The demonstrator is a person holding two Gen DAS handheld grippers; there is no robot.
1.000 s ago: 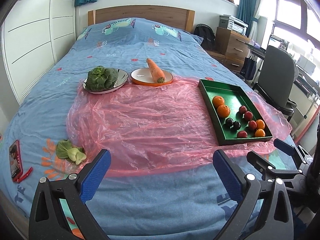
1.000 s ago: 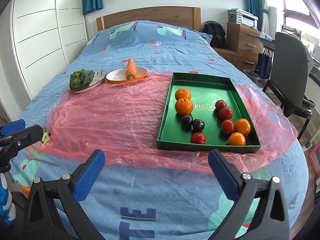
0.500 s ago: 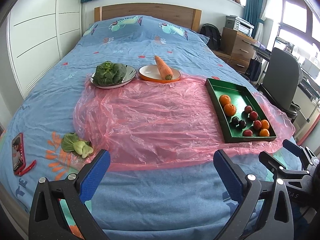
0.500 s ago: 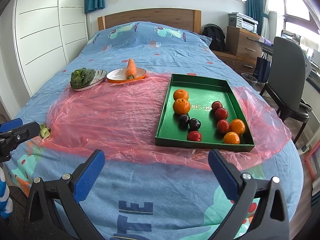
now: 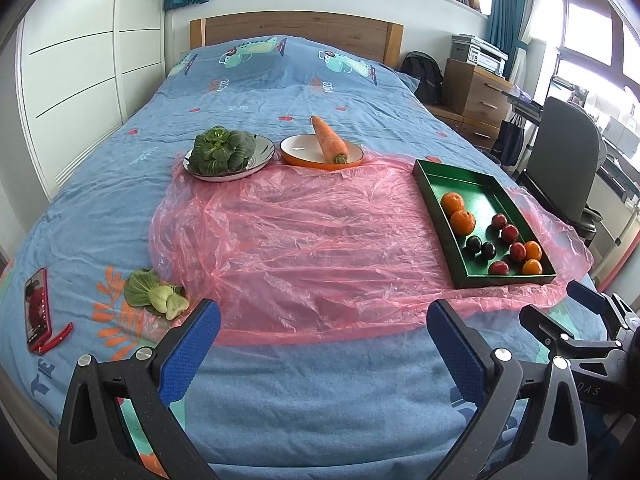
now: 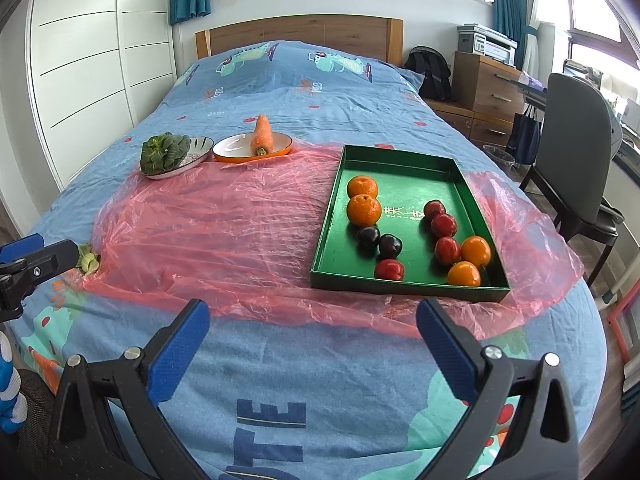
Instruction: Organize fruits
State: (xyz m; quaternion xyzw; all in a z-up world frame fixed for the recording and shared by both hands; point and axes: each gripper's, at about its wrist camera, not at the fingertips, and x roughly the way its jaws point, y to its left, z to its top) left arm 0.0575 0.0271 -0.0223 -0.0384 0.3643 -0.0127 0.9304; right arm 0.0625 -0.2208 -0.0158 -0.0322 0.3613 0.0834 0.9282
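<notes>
A green tray (image 6: 400, 160) (image 5: 452, 176) rests on pink plastic sheeting (image 6: 224, 224) (image 5: 304, 232) on a blue bed. Inside it lie several oranges (image 6: 363, 209) (image 5: 463, 222), several red plums (image 6: 447, 250) (image 5: 517, 251) and two dark plums (image 6: 389, 245) (image 5: 474, 244). My right gripper (image 6: 312, 330) hangs open and empty over the bed's near edge, short of the tray. My left gripper (image 5: 323, 334) is open and empty too, further left, in front of the sheeting. Each gripper shows at the edge of the other's view.
At the back stand a silver plate of leafy greens (image 5: 224, 152) and an orange plate with a carrot (image 5: 329, 145). A loose bok choy (image 5: 158, 294) and a red phone (image 5: 37, 308) lie on the bedspread at left. A chair (image 6: 576, 168) and drawers stand right of the bed.
Both grippers have drawn back and risen a little from the bed, so the tray and plates look farther off. Both stay open and nothing on the bed has moved.
</notes>
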